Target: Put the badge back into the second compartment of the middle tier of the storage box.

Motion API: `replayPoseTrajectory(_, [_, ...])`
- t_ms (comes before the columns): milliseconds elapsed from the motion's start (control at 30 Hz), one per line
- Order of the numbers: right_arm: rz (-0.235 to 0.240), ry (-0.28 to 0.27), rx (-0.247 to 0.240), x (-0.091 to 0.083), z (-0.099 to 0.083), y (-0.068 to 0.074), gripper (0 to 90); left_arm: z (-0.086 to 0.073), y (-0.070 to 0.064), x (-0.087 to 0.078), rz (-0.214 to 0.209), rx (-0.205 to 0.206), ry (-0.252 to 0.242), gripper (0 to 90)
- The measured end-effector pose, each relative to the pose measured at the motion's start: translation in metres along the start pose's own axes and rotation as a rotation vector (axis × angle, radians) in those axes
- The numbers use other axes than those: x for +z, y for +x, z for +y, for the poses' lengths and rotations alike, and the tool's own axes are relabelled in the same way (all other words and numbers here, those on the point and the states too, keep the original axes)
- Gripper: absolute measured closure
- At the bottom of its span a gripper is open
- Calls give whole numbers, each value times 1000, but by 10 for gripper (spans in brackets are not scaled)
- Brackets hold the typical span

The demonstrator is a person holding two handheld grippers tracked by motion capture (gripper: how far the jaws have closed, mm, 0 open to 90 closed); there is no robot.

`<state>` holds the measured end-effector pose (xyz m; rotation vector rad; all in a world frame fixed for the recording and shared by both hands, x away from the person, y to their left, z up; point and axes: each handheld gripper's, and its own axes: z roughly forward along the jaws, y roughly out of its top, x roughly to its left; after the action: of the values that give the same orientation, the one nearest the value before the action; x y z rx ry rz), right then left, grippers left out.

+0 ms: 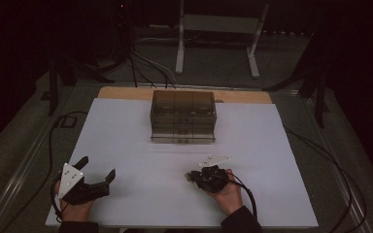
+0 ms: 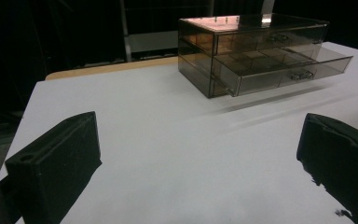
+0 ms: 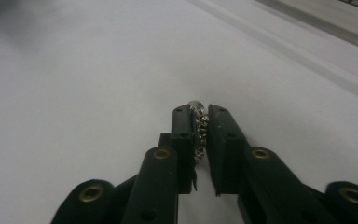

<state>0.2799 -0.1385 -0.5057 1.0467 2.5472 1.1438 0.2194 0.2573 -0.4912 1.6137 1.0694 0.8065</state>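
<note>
A smoky transparent drawer box stands at the far middle of the white table; in the left gripper view the drawer box has its lower drawer pulled out. My left gripper rests at the near left, held by a hand, jaws wide apart with nothing between them. My right gripper lies at the near right in the other hand. In the right gripper view its jaws are shut on a small shiny silver piece of jewellery, pinched at the right gripper's tips just above the white surface.
A wooden board edge shows behind the white sheet. Cables run along the floor at right and left. A metal frame stand sits beyond the table in the dark.
</note>
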Motion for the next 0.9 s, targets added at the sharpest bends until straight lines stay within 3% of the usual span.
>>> replayPoseTrajectory(267, [-10,55,-63,4,-3,10,864,0,0,0,0,0,1,3])
replayPoseTrajectory(567, [-10,50,-52,3,-3,9,867,0,0,0,0,0,1,3])
replayPoseTrajectory(900, [1,-5,-19,-8,2,7,867,0,0,1,0,0,4,3])
